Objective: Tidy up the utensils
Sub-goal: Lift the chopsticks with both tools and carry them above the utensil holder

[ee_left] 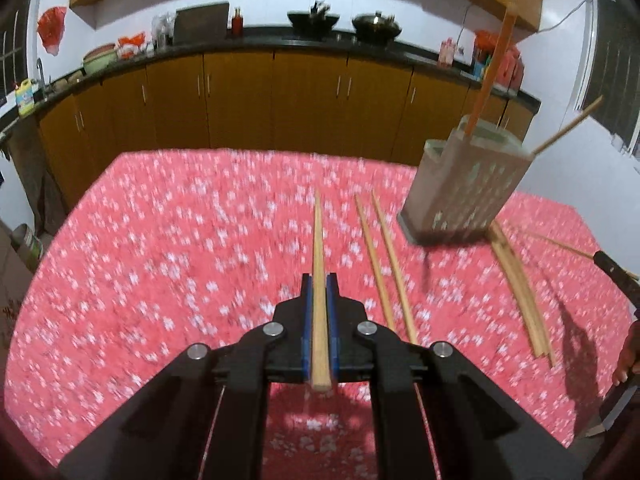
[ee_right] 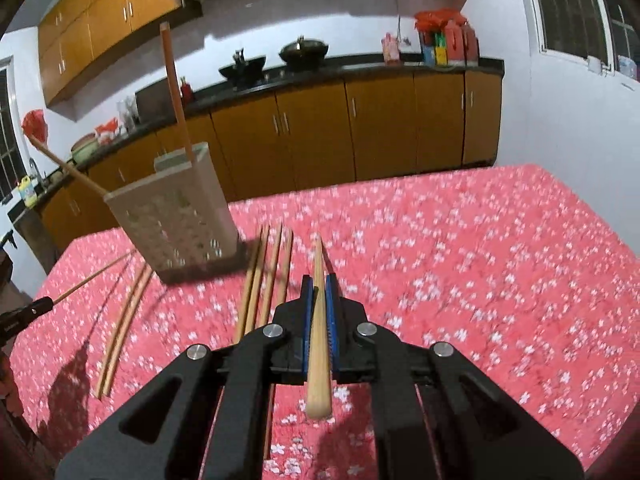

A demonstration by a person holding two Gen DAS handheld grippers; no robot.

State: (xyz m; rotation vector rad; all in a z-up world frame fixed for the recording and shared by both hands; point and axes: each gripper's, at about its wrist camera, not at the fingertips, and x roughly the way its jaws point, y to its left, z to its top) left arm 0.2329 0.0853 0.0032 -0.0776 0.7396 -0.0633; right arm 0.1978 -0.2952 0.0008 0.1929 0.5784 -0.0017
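My left gripper (ee_left: 319, 286) is shut on a wooden chopstick (ee_left: 318, 264) that points forward above the red floral tablecloth (ee_left: 160, 260). My right gripper (ee_right: 319, 286) is shut on another wooden chopstick (ee_right: 319, 320), also held above the cloth. A grey perforated utensil holder (ee_left: 466, 192) stands at the right in the left wrist view and at the left in the right wrist view (ee_right: 176, 216); two chopsticks stick out of it. Loose chopsticks lie on the cloth: two beside the left gripper (ee_left: 384, 264) and several by the holder (ee_right: 268, 276).
More chopsticks lie right of the holder (ee_left: 520, 296). The other gripper and its held chopstick show at the frame edges (ee_left: 616, 268) (ee_right: 24, 314). Kitchen cabinets and a black counter (ee_left: 280, 44) with woks stand behind the table.
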